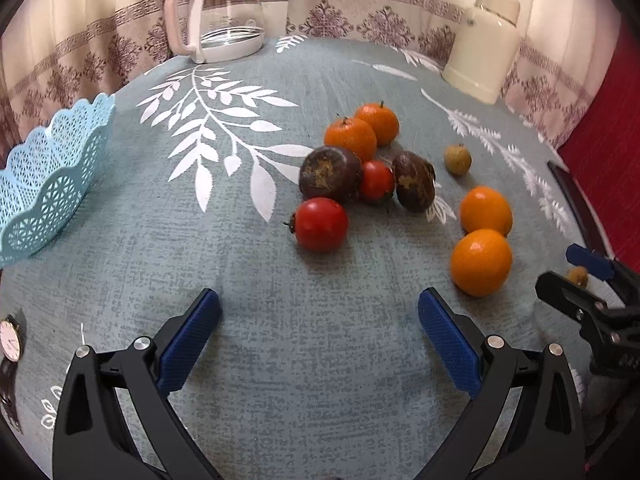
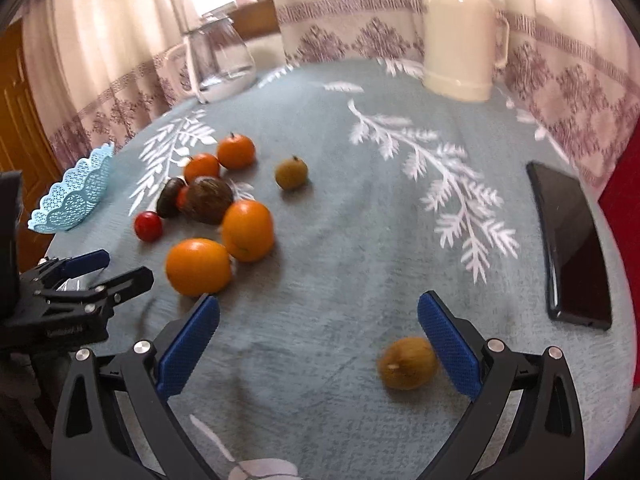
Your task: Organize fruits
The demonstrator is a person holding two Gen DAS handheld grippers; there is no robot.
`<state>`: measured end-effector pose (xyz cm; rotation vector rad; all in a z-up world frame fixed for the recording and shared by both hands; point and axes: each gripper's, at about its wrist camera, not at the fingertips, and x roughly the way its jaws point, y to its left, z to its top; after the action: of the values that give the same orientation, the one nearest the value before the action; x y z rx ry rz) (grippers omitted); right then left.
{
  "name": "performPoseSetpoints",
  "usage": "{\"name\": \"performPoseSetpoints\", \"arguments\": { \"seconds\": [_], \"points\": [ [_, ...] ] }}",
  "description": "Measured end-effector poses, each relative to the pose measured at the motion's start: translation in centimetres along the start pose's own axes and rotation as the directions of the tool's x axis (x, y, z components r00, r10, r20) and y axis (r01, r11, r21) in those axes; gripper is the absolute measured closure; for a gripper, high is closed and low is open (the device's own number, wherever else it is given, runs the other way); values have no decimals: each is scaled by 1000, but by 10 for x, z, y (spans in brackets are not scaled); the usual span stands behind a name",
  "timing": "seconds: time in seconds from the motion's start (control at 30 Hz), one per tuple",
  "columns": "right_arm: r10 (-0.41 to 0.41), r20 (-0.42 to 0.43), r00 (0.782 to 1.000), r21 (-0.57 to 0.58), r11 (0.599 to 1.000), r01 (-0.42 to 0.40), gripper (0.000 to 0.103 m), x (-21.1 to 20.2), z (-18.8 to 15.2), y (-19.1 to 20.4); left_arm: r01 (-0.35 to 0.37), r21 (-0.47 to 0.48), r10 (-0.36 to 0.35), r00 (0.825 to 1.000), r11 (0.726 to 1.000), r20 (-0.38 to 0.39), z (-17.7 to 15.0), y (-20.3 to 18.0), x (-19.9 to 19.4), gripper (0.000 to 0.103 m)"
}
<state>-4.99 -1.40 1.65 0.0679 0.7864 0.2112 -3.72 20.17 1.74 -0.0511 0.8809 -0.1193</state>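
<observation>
Both grippers, left [image 1: 319, 334] and right [image 2: 319, 336], gape wide and hold nothing. Closing off-centre could roll the brown fruit [image 2: 407, 363] beside the right gripper's pad off the table [image 2: 340, 240].

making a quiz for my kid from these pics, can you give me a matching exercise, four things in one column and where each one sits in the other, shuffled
Things
1. blue basket
2. phone
3. glass jug
4. small brown fruit

Places
A. back of the table, by the curtain
B. between the fingers of the right gripper, close to its right finger
C. left edge of the table
D. lying flat near the right edge of the table

Pairs: 1-C, 2-D, 3-A, 4-B
</observation>
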Motion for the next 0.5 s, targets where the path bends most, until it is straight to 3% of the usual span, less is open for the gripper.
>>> {"name": "performPoseSetpoints", "arguments": {
  "seconds": [0.13, 0.5],
  "points": [
    [-8, 26, 1000, -27, 1000, 9, 5, -4, 2, 7, 8, -31, -7, 1000, 999, 20, 2, 7, -5, 3],
    [51, 55, 997, 67, 996, -55, 5, -6, 10, 0, -25, -19, 27, 995, 999, 94, 18, 16, -14, 3]
  ]
}}
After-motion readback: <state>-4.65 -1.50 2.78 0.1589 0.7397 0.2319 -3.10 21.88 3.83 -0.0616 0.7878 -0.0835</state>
